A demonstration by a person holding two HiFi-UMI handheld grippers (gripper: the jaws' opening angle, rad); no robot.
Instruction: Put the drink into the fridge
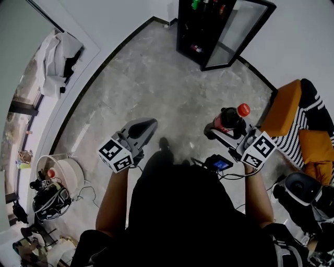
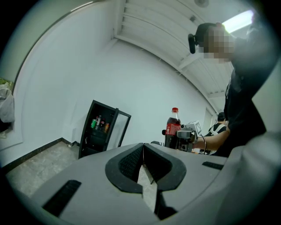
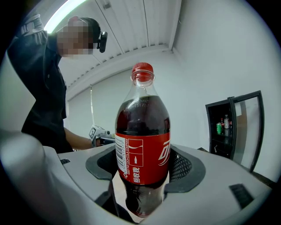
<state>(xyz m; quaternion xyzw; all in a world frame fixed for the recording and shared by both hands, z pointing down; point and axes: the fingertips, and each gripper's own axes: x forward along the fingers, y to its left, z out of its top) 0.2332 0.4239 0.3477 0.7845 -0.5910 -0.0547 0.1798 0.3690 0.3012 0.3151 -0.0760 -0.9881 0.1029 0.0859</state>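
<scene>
Cola bottle (image 3: 142, 115) isn't in yet. Left gripper (image 1: 145, 126), centre-left of the frame, is pressed together with nothing in it. Fridge (image 1: 201, 31) sits top centre, door (image 1: 237, 31) swung open, well ahead of both. Right of centre, the right gripper (image 1: 224, 130) pinches the bottle upright around its red label (image 3: 142, 158). Dark cola, red cap (image 3: 142, 69), looks nearly full.

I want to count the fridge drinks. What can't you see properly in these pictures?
Head view: black glass-door fridge, top cut off by the picture edge; drinks inside too small to count.
Left gripper view: red-capped dark cola bottle, lower part hidden behind the left gripper's grey body.
</scene>
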